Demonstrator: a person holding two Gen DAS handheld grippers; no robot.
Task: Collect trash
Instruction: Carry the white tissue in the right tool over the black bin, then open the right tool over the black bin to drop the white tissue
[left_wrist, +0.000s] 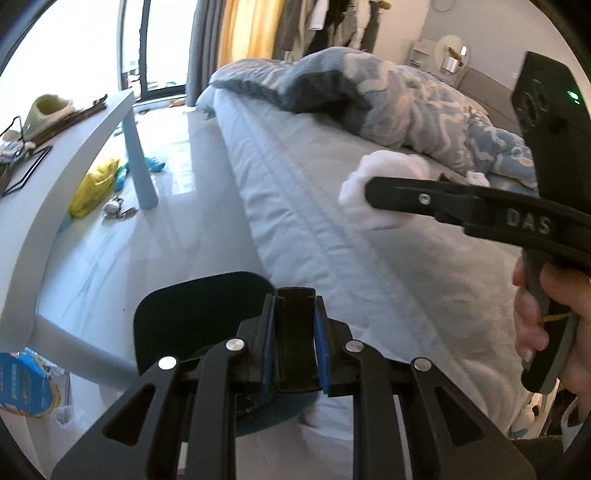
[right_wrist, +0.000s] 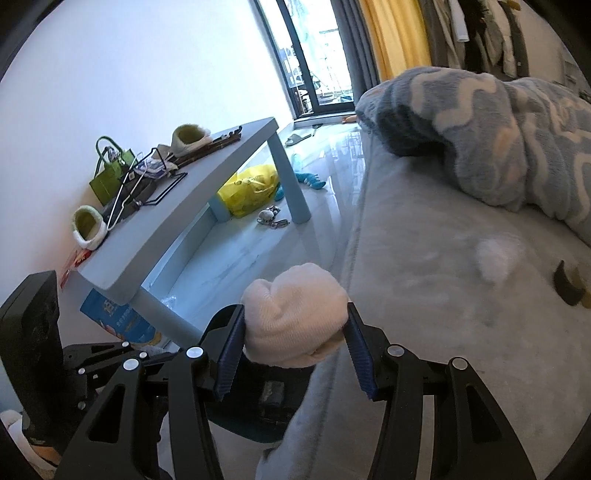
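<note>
My right gripper (right_wrist: 295, 339) is shut on a white crumpled wad (right_wrist: 295, 317) and holds it above the bed's edge; the wad also shows in the left wrist view (left_wrist: 373, 188), pinched by the right gripper (left_wrist: 373, 195). My left gripper (left_wrist: 294, 332) is shut on the black handle (left_wrist: 295, 332) of a black dustpan (left_wrist: 199, 314), held low beside the bed. Another white wad (right_wrist: 498, 258) lies on the grey bed (right_wrist: 443, 332), near a dark small object (right_wrist: 569, 288).
A blue low table (right_wrist: 207, 192) with slippers, a green bag and clutter stands left. A yellow bag (right_wrist: 251, 188), keys and a teal toy lie on the floor under it. A blue patterned blanket (right_wrist: 498, 140) covers the bed's far side. A blue box (left_wrist: 26, 384) sits at lower left.
</note>
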